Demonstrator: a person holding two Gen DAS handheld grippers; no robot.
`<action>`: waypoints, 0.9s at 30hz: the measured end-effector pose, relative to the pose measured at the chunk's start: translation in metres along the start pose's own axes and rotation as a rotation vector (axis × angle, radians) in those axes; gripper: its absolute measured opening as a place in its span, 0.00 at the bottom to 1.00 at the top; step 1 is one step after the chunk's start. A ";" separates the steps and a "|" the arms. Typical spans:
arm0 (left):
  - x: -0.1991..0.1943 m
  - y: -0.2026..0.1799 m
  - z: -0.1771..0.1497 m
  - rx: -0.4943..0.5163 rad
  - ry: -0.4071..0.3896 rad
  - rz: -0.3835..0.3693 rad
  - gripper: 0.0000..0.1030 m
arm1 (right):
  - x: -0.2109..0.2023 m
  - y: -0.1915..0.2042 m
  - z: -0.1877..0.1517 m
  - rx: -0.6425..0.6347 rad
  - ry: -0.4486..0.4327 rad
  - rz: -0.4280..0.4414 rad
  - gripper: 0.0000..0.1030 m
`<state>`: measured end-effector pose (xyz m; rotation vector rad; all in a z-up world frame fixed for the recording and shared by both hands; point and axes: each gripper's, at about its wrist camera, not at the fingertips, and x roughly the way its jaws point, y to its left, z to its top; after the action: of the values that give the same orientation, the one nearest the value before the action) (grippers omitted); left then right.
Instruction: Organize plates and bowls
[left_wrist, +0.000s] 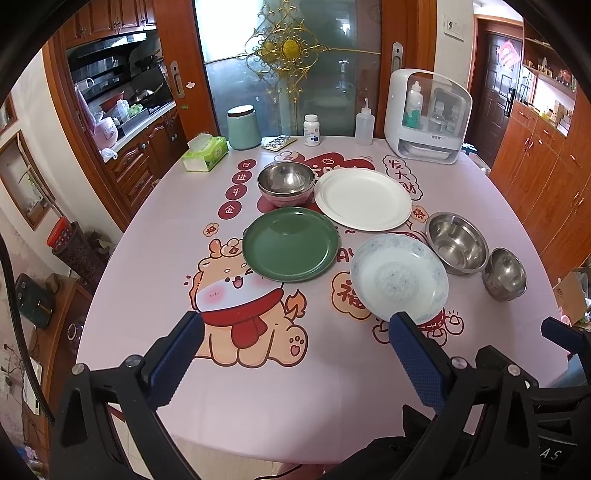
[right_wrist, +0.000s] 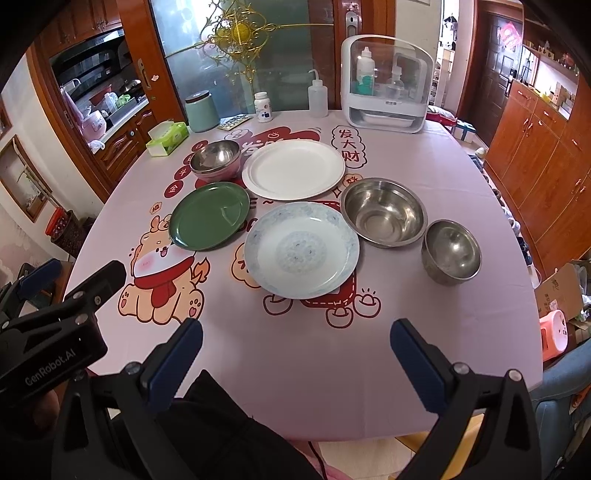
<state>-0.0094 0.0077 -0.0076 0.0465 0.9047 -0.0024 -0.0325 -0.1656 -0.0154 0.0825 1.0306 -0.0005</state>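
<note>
Steel bowls and plates sit on counter ahead of you; blue-patterned plate nearest, w/ both your hand-held grippers, left & right, spread wide, empty.

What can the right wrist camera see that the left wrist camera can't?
Only the right wrist view shows the pink container on the floor and the left hand-held gripper's body with its printed label. Only the left wrist view shows the dark woven basket clearly, well inside the frame. Both show the green plate, white plate, patterned plate and steel bowls, all separate on the pink tablecloth, with both grippers open and empty.
</note>
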 end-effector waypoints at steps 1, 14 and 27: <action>0.000 0.002 0.000 -0.002 0.003 0.001 0.97 | 0.004 0.006 -0.002 0.001 0.001 -0.001 0.99; 0.011 0.021 0.006 0.009 0.056 -0.064 0.97 | -0.003 0.016 -0.003 0.029 0.008 -0.045 0.99; 0.032 0.039 0.031 0.067 0.079 -0.190 0.97 | -0.004 0.027 0.010 0.110 -0.026 -0.130 0.99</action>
<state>0.0356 0.0460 -0.0123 0.0224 0.9847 -0.2093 -0.0246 -0.1397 -0.0049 0.1148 1.0081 -0.1761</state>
